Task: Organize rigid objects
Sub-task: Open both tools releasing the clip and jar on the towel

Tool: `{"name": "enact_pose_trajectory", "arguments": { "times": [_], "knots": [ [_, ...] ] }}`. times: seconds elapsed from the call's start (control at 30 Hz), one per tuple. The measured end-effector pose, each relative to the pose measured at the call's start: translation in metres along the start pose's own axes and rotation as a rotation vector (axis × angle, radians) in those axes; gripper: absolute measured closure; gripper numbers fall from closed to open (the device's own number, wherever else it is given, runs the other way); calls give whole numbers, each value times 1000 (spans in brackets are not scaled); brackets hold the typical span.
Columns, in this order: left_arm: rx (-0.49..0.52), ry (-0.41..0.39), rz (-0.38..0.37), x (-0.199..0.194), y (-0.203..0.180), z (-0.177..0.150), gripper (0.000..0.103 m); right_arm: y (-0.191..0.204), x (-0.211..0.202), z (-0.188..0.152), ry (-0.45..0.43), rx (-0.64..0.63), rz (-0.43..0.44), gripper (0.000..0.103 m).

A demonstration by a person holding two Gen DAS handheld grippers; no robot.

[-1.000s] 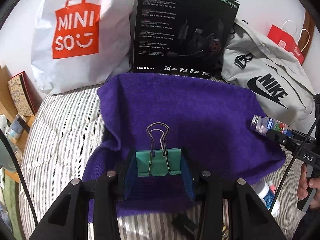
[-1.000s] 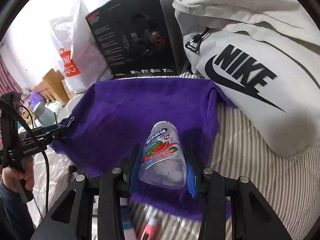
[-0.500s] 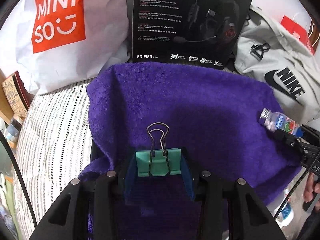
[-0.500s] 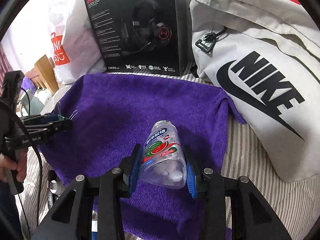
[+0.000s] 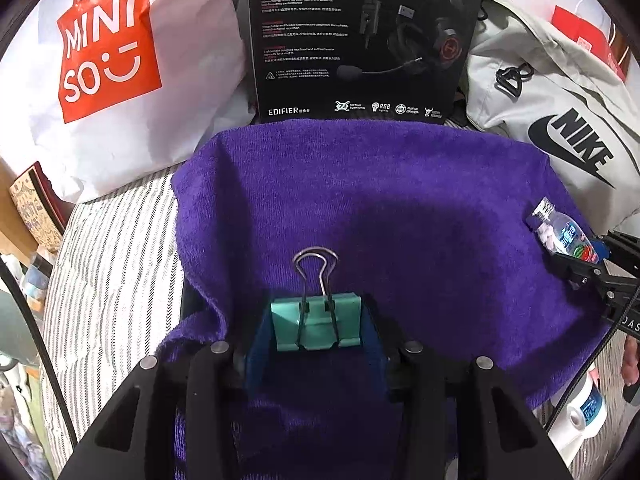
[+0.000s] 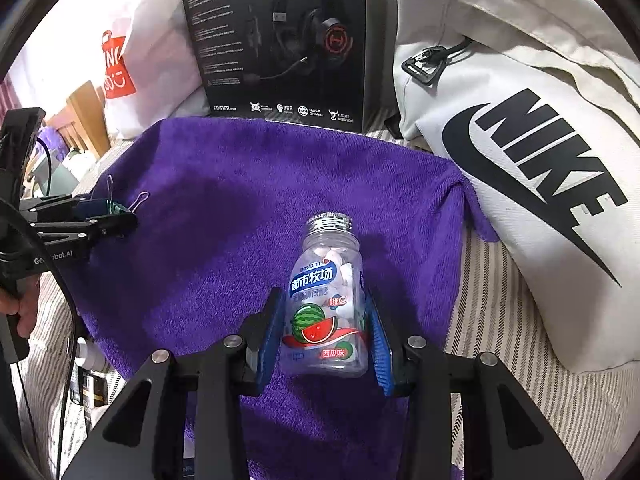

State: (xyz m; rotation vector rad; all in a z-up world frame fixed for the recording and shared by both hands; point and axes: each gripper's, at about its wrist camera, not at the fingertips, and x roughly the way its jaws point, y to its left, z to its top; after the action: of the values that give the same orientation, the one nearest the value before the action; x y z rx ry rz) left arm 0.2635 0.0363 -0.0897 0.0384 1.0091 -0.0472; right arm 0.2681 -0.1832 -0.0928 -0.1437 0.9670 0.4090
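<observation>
Spreading across the striped bedding (image 5: 116,248), a purple towel (image 5: 400,208) lies beneath both grippers: left gripper (image 5: 316,330) clamps a teal binder clip (image 5: 316,326), right gripper (image 6: 324,332) squeezes a candy bottle (image 6: 326,300); shopping bag (image 5: 112,60), headset box (image 5: 360,36), Nike bag (image 6: 520,152) line the back

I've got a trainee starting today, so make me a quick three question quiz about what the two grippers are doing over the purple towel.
1. True or false: the left gripper is shut on a green binder clip.
2. Multiple choice: what does the right gripper hold? A) a pen B) a clear candy bottle C) a headset
3. Fill in: both grippers are above the purple ____.

Key
1. True; the clip sits between the blue pads, wire handles pointing forward.
2. B; the candy bottle has a watermelon label and no cap on its threaded neck.
3. towel, spread on the striped bedding in front of the headset box.
</observation>
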Motion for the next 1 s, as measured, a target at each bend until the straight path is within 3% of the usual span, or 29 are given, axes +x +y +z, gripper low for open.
{"name": "enact_pose_trajectory", "arguments": {
  "times": [0.27, 0.4, 0.57, 0.7, 1.0],
  "knots": [
    [6, 18, 12, -6, 0, -11, 40, -2, -3, -3, 22, 14, 47, 57],
    [-5, 29, 16, -13, -1, -16, 38, -2, -12, -5, 13, 28, 36, 49],
    [-33, -10, 7, -43, -1, -25, 38, -2, -39, -8, -21, 59, 20, 49],
    [-42, -41, 4, -69, -4, -39, 37, 2, -69, -16, -46, 90, -50, 48],
    [-74, -31, 15, -93, -8, -85, 37, 16, -117, -53, -80, 139, -72, 48]
  ]
}}
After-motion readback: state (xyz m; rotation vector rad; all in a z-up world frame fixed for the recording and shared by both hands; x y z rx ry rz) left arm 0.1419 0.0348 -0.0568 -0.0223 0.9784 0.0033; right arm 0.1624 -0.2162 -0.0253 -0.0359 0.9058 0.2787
